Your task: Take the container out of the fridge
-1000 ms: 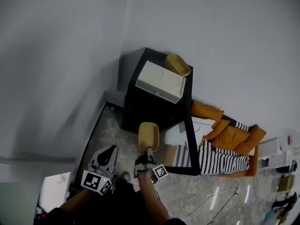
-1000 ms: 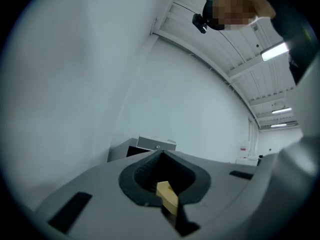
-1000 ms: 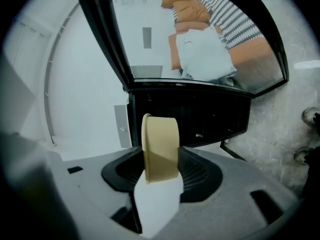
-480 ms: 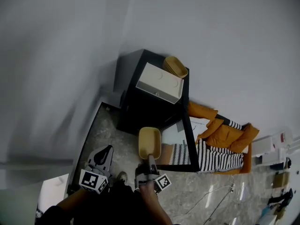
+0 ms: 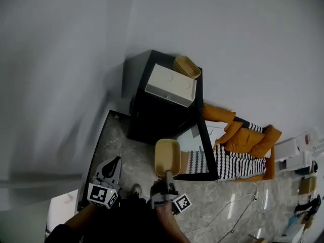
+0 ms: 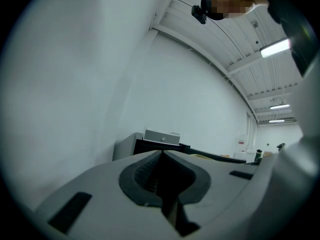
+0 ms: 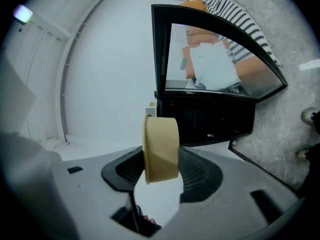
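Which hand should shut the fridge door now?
Probably the left. The left gripper is shut and empty, so it is free. The right gripper is clamped on the tan container. The open fridge door stands nearer the right side, so the left would have to reach across.

- The tan container (image 5: 168,157) sits lower and further right in the head view than a second ago. Its far end now barely overlaps the dark front of the fridge (image 5: 154,120), where before it reached well over it.
- The right gripper (image 5: 167,174), clamped on the tan container, has drawn back with it toward the person, and its marker cube lies lower and more to the right.
- The tan container now lies just beside the open glass door (image 5: 202,151), nearer than before.
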Demonstrator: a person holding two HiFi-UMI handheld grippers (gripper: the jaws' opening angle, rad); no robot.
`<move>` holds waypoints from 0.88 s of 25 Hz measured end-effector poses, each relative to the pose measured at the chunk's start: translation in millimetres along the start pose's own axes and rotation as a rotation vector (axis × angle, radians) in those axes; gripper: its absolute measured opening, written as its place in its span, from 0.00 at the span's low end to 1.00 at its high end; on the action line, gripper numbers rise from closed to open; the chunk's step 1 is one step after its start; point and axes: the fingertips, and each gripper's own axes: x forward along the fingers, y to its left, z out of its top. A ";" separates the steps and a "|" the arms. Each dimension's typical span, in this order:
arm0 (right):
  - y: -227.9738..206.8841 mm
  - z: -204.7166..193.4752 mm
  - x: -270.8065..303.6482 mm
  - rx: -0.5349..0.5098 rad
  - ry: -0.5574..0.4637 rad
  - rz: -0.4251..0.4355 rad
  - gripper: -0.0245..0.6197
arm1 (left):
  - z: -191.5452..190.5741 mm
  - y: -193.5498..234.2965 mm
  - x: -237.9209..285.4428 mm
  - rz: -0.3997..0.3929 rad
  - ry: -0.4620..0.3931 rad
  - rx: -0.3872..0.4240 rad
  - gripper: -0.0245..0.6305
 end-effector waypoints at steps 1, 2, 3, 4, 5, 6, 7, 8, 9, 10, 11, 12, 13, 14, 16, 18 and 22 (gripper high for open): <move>0.3 1.0 -2.7 0.001 -0.006 -0.001 0.34 | -0.7 0.1 0.0 -0.001 0.004 -0.003 0.04; 0.3 1.8 -4.4 0.005 -0.011 -0.002 0.34 | -1.0 0.2 0.4 -0.002 0.007 -0.005 0.04; 0.3 2.3 -5.1 0.009 -0.014 -0.002 0.34 | -1.1 0.4 1.1 -0.003 0.009 -0.006 0.04; 0.2 2.4 -5.2 0.011 -0.015 -0.003 0.34 | -1.0 0.6 2.0 -0.004 0.010 -0.005 0.04; 0.1 2.3 -4.9 0.013 -0.014 -0.003 0.34 | -1.0 0.6 2.9 -0.005 0.010 -0.004 0.04; 0.1 2.2 -4.3 0.014 -0.013 -0.002 0.34 | -1.0 0.4 3.9 -0.007 0.010 -0.002 0.04; 0.5 2.0 -3.6 0.014 -0.012 0.001 0.34 | -1.0 0.0 4.9 -0.009 0.009 0.000 0.04; 1.4 1.8 -2.9 0.012 -0.010 0.005 0.34 | -0.8 -0.4 5.9 -0.011 0.008 0.001 0.04; 2.5 1.6 -2.4 0.005 -0.007 0.009 0.34 | -0.3 -0.7 6.6 -0.012 0.006 0.002 0.04; 3.6 1.6 -2.0 -0.004 -0.005 0.011 0.34 | 0.5 -1.0 7.2 -0.013 0.005 0.003 0.04; 4.6 1.8 -1.4 -0.012 -0.005 0.012 0.34 | 1.3 -1.1 7.8 -0.013 0.003 0.004 0.04; 5.1 2.4 -0.7 -0.015 -0.007 0.013 0.34 | 1.9 -1.0 8.5 -0.013 0.001 0.004 0.04; 4.8 3.3 0.0 -0.016 -0.010 0.013 0.34 | 2.0 -0.9 9.2 -0.013 -0.001 0.004 0.04; 4.2 4.0 0.6 -0.015 -0.013 0.013 0.34 | 1.7 -0.9 9.7 -0.012 -0.001 0.003 0.04; 4.2 4.3 1.2 -0.009 -0.013 0.017 0.34 | 1.1 -1.3 10.3 -0.012 -0.001 0.003 0.04; 5.1 4.0 1.6 -0.004 -0.011 0.021 0.34 | 1.0 -1.8 11.0 -0.011 -0.001 0.003 0.04; 2.7 5.9 0.8 0.000 -0.009 0.017 0.34 | 0.3 -3.6 12.6 -0.011 -0.001 -0.001 0.04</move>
